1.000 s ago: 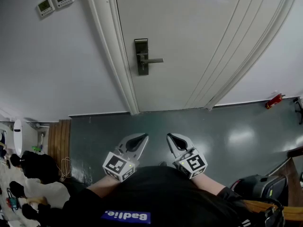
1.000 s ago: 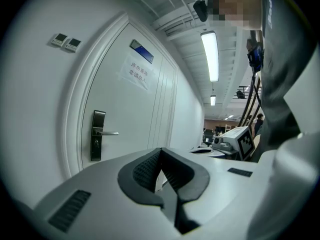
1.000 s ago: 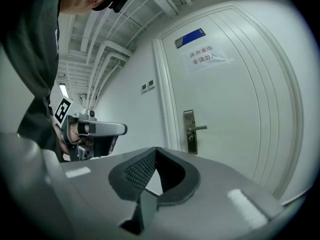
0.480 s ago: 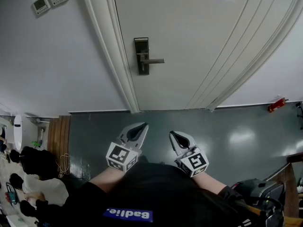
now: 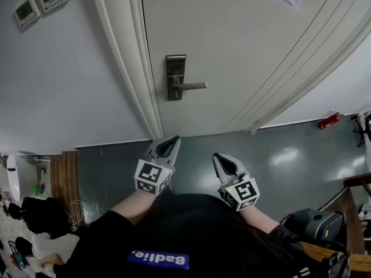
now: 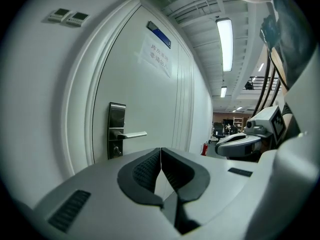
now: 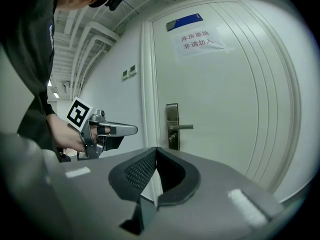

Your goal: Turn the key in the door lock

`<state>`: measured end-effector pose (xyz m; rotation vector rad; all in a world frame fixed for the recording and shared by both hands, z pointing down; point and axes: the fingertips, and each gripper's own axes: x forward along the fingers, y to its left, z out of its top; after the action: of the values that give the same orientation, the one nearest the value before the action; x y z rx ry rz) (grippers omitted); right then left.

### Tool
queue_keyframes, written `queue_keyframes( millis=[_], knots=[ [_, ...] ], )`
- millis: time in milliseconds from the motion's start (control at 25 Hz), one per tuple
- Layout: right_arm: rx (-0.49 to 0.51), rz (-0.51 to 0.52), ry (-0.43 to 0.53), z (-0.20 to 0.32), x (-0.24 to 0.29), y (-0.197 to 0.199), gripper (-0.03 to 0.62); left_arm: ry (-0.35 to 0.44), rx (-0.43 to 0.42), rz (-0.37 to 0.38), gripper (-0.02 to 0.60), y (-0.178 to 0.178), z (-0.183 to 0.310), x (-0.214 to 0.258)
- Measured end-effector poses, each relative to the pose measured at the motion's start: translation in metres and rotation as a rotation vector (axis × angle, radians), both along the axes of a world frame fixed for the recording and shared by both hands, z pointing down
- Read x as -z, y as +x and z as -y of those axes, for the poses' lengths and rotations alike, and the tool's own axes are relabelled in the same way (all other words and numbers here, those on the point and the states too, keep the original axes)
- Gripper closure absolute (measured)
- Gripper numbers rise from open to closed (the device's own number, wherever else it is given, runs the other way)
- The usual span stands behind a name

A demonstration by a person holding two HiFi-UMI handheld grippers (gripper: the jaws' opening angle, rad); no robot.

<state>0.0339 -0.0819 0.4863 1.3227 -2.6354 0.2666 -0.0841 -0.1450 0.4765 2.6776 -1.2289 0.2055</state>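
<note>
The white door (image 5: 243, 51) carries a dark metal lock plate (image 5: 175, 77) with a lever handle (image 5: 194, 86) pointing right. In the left gripper view a small dark knob at the keyhole (image 6: 116, 151) sits under the lever (image 6: 132, 134); whether it is a key I cannot tell. My left gripper (image 5: 171, 139) is shut and empty, low in front of the door frame. My right gripper (image 5: 219, 157) is also shut and empty, beside it and slightly further back. Both point at the door, well short of the lock plate (image 7: 172, 126).
Two wall control panels (image 5: 40, 2) hang left of the door frame. A paper notice (image 7: 200, 40) and a blue sign (image 7: 185, 22) are on the door. A red fire extinguisher (image 5: 328, 120) lies by the right wall. Dark bags (image 5: 35, 207) sit at the left.
Both grippers have moved forward toward the door, the left one further, and the door and lock plate now look closer. Both stay shut.
</note>
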Motion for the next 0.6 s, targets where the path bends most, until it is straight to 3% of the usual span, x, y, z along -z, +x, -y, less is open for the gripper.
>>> queue_keyframes(
  millis=[160, 320, 520, 600],
  knots=[
    [-0.058, -0.006, -0.002, 0.026, 0.001, -0.007, 0.597, 0.001, -0.016, 0.015, 0.574, -0.005, 0.046, -0.007],
    [-0.044, -0.014, -0.015, 0.039, -0.003, -0.01, 0.597, -0.017, 0.007, 0.033, 0.574, -0.003, 0.081, -0.017],
    [-0.015, -0.005, -0.025, 0.056, -0.006, 0.004, 0.597, -0.054, 0.095, 0.048, 0.572, 0.004, 0.117, -0.035],
    [0.006, -0.013, -0.029, 0.061, -0.008, 0.015, 0.596, -0.085, 0.146, 0.052, 0.527, 0.006, 0.134, -0.047]
  ],
)
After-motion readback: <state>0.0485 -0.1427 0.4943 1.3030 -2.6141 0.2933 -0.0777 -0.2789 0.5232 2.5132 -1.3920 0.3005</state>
